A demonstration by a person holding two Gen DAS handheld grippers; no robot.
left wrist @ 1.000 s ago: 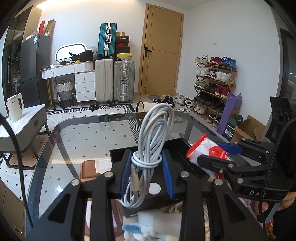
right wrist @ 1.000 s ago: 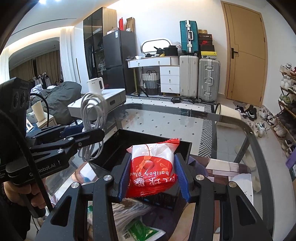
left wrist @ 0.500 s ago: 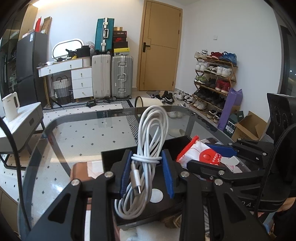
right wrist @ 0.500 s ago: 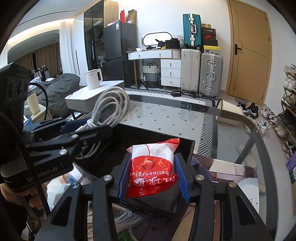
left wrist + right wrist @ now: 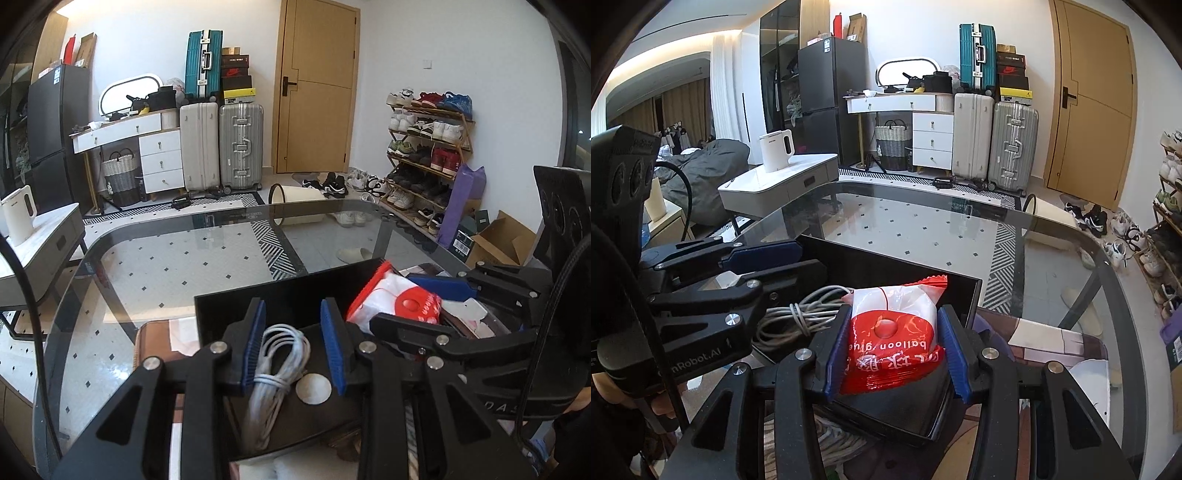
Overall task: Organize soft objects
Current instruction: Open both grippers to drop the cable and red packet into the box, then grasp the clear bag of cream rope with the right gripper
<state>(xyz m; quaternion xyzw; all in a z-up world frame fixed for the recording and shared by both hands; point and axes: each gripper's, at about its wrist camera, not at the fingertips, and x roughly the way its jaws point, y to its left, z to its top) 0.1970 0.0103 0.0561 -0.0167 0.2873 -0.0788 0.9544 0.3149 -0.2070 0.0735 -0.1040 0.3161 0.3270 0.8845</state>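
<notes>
Hovering right over the black tray (image 5: 280, 295), the left gripper (image 5: 293, 347) has its blue pads spread apart with the white cable bundle (image 5: 275, 363) lying between them on the tray floor, and nothing pinched that I can see (the left pad may be brushing the coil, hard to call from here). Beside the cable sits a small white disc (image 5: 314, 388) on the tray bottom. In the right wrist view the same cable bundle (image 5: 798, 314) shows resting inside the tray (image 5: 960, 291), loops loose.

Over to the right gripper (image 5: 895, 345): jaws closed snugly on the red-and-white balloon glue packet (image 5: 894, 332), pads pressing both its sides, holding it above the tray's near corner. From the left wrist view, that packet (image 5: 399, 302) hangs at the tray's right edge, with the right gripper (image 5: 410, 301) just beside the left one.

Here's the worry: the two grippers are crowded close, so a careless lift by the left could snag a cable loop and drag it back out. The packet is slippery film, and if released too near the rim it could slide out over the tray wall onto the glass table (image 5: 960, 225) beyond. A collision between the tools is the other risk.

Farther back, suitcases (image 5: 221, 144), a shoe rack (image 5: 428, 147) and a wooden door (image 5: 317, 88) line the room.
</notes>
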